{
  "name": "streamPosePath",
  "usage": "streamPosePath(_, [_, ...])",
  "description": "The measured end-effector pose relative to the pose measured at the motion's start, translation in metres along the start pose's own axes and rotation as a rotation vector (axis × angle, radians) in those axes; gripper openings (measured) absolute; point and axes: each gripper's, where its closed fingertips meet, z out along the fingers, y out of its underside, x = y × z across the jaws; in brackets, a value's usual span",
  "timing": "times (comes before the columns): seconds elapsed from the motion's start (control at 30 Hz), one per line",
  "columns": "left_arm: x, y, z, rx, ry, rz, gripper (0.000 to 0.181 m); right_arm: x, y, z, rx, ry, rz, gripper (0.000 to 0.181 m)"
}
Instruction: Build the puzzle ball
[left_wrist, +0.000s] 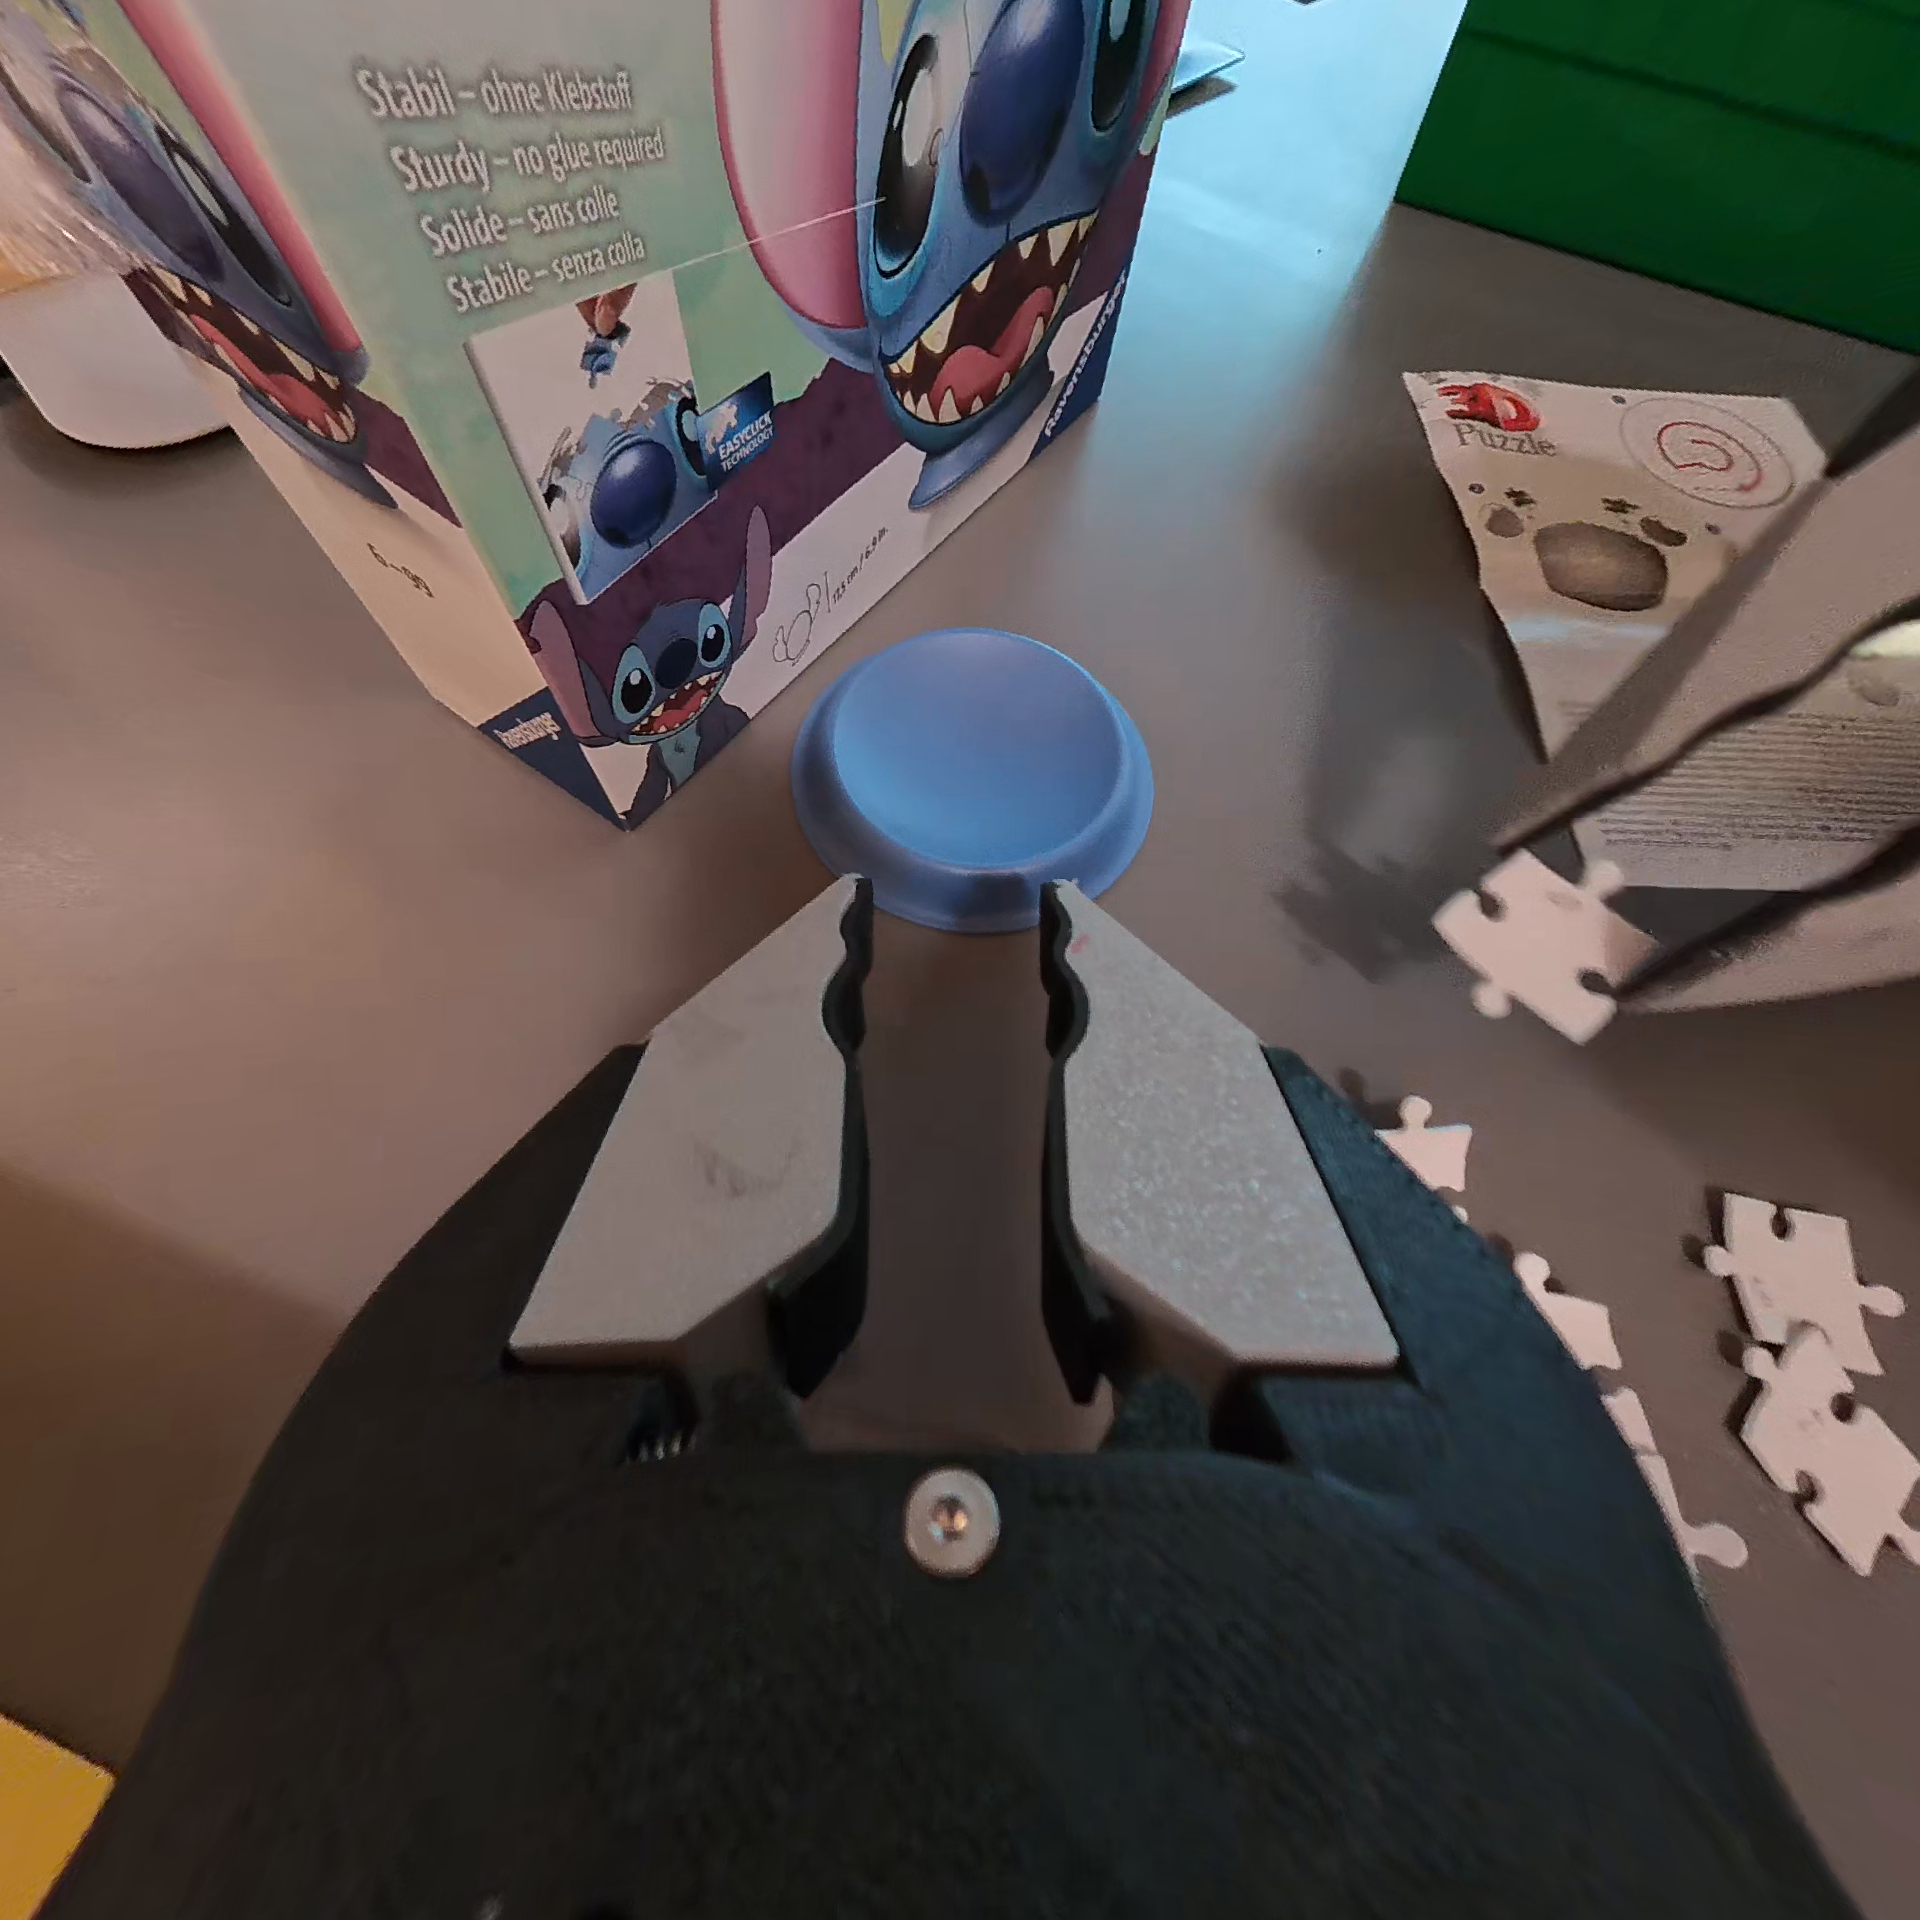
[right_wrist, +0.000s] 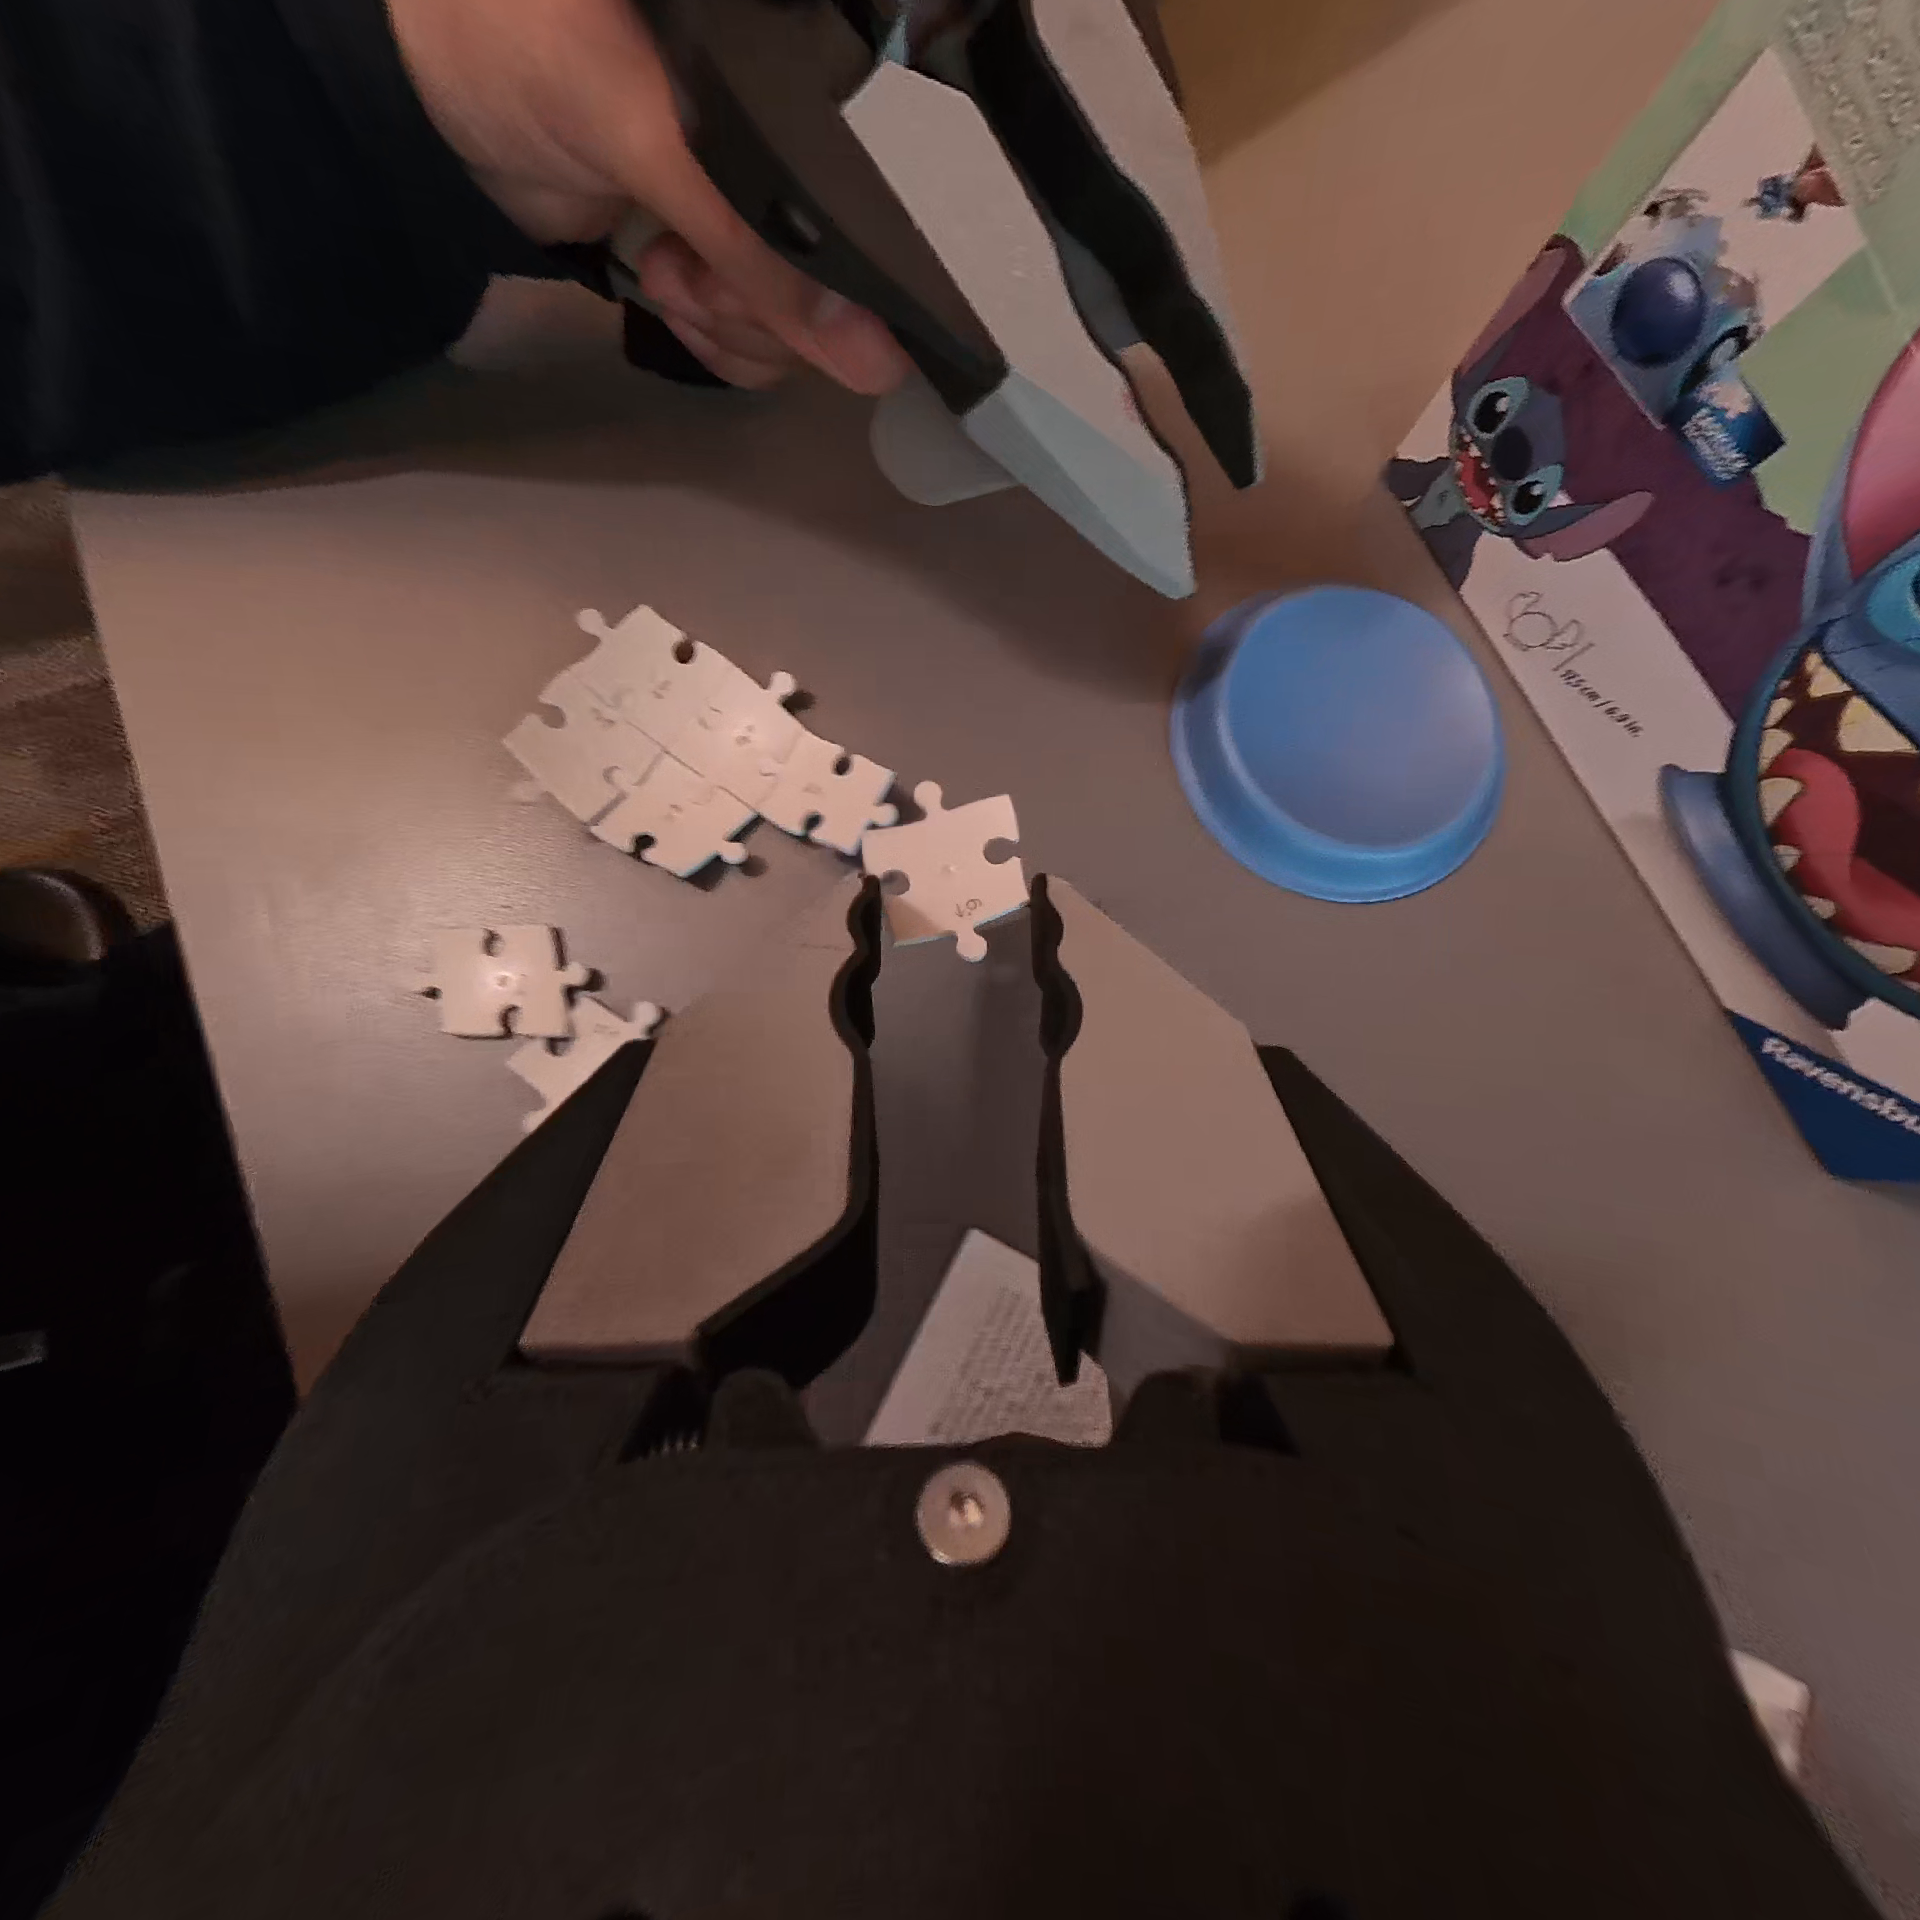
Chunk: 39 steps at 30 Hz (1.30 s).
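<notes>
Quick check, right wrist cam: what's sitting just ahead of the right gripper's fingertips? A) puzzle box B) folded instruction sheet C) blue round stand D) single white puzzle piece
D: a lone white puzzle piece lies face down on the table just beyond the open right gripper, while the blue stand sits farther off to the right, beside the puzzle box.

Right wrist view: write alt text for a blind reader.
The open right gripper hovers over a grey table, aimed at a lone white puzzle piece lying face down. A blue stand sits beside the puzzle box, with more pieces to the left, and the left gripper reaches in from above.
</notes>
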Motion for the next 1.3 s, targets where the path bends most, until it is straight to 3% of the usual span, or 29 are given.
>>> streamPosePath(0.4, [-0.004, 0.004, -0.001, -0.028, -0.028, 0.014, 0.03, -0.042, 0.007, 0.016, -0.062, 0.022, 0.151, 0.026])
streamPosePath(0.7, [0.002, 0.021, -0.005, -0.141, -0.01, 0.098, 0.03, -0.042, 0.01, 0.018, -0.08, 0.102, 0.156, 0.026])
streamPosePath(1.3, [0.01, 0.037, -0.014, -0.23, 0.075, 0.099, 0.03, -0.029, 0.012, 0.025, -0.096, 0.142, 0.134, 0.025])
